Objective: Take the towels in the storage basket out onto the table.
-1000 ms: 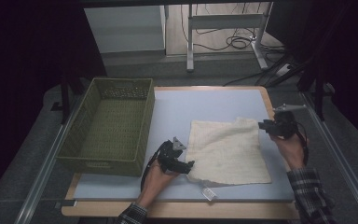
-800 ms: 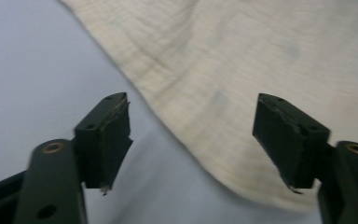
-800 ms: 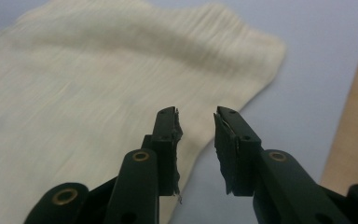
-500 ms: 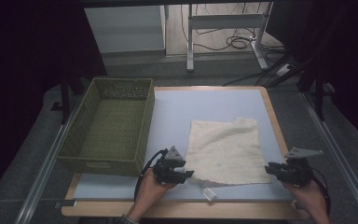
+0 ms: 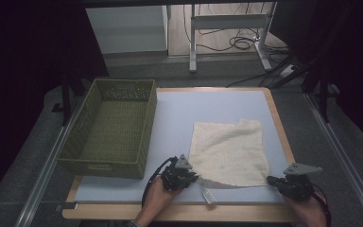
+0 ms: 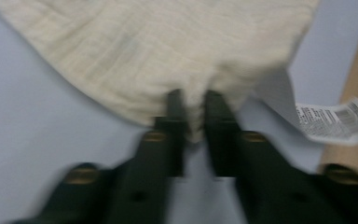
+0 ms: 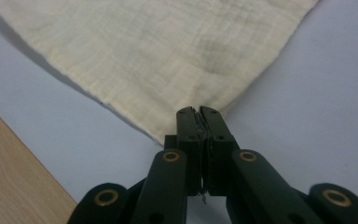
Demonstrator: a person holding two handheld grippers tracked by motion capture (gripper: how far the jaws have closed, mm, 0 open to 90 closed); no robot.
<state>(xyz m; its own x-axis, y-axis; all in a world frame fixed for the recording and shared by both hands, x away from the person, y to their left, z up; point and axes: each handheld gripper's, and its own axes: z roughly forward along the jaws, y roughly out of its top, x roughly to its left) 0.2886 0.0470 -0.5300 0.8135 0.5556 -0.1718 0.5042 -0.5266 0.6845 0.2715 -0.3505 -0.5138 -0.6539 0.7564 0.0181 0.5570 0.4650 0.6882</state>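
The cream, square, crinkled cotton cloth [image 5: 229, 152] is lying flat on the pale blue counter [image 5: 189, 113], toward its near right part, with its far edge slightly rumpled. Both near corners are being taken at once.

The left hand-held gripper [image 5: 192, 177] is sitting at the cloth's near left corner, and in the left gripper view its two black jaws have just been closing; they are now pinching a bunched fold of that corner [image 6: 193, 112] between them, clamped on the cloth. That view is blurred, but the fabric is clearly gathering up between the jaws. Just beside them, a small white printed care label [image 6: 335, 120] is sticking out from the cloth's edge, lying on the counter close to its light wooden rim [image 6: 354, 79]; in the high view the label [image 5: 209, 195] is showing just in front of the cloth's near edge.

The right hand-held gripper [image 5: 270, 180] is at the near right corner, and its jaws too have just been closing. In the right gripper view they are standing pressed together with the very tip of the cloth's corner [image 7: 199, 116] nipped between them, clamped on the cloth.

Well to the left, an olive-green rectangular woven plastic basket [image 5: 144, 137] is standing on the counter's left side, apart from the cloth.
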